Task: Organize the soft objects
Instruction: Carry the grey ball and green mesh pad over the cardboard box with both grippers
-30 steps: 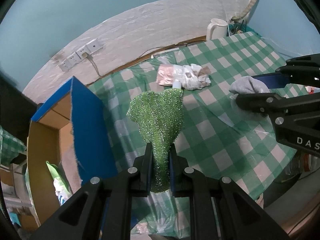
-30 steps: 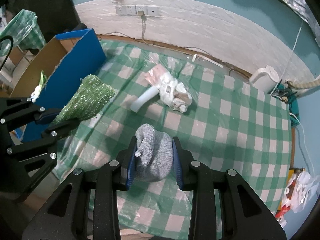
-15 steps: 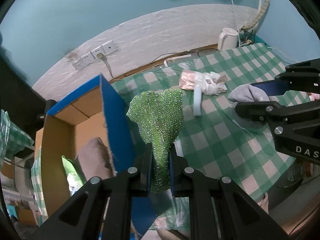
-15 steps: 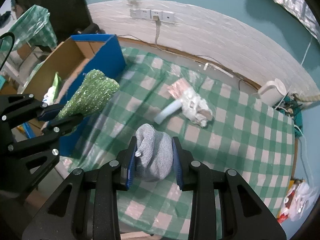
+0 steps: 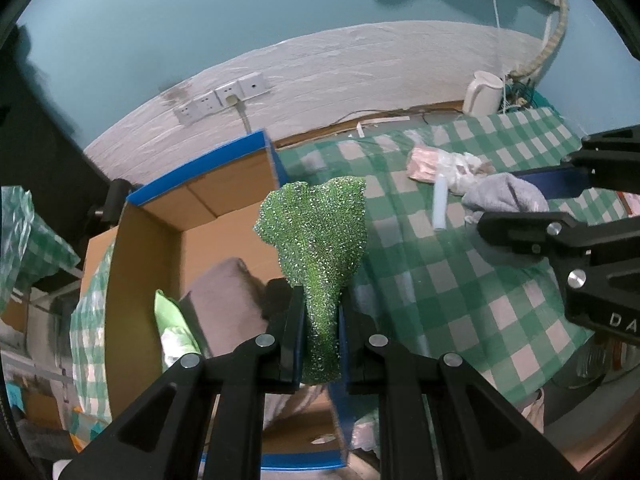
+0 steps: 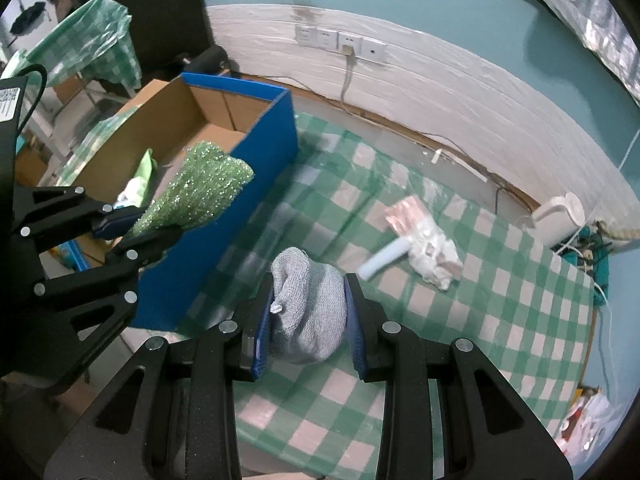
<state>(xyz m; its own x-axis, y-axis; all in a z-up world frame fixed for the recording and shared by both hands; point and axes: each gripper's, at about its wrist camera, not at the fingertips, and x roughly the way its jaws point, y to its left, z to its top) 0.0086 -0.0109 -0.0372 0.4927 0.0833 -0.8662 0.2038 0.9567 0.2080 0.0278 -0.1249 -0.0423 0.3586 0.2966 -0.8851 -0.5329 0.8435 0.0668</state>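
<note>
Both tongs are drifting toward the cardboard box (image 5: 160, 248); left tongs (image 5: 318, 332), pinching the green scrubber (image 5: 320, 240), are nearer than right tongs (image 6: 308, 320), pinching the grey cloth (image 6: 308, 304).

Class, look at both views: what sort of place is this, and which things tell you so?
Probably a plain home room: a table under a checked cloth, wall sockets and a kettle.
</note>
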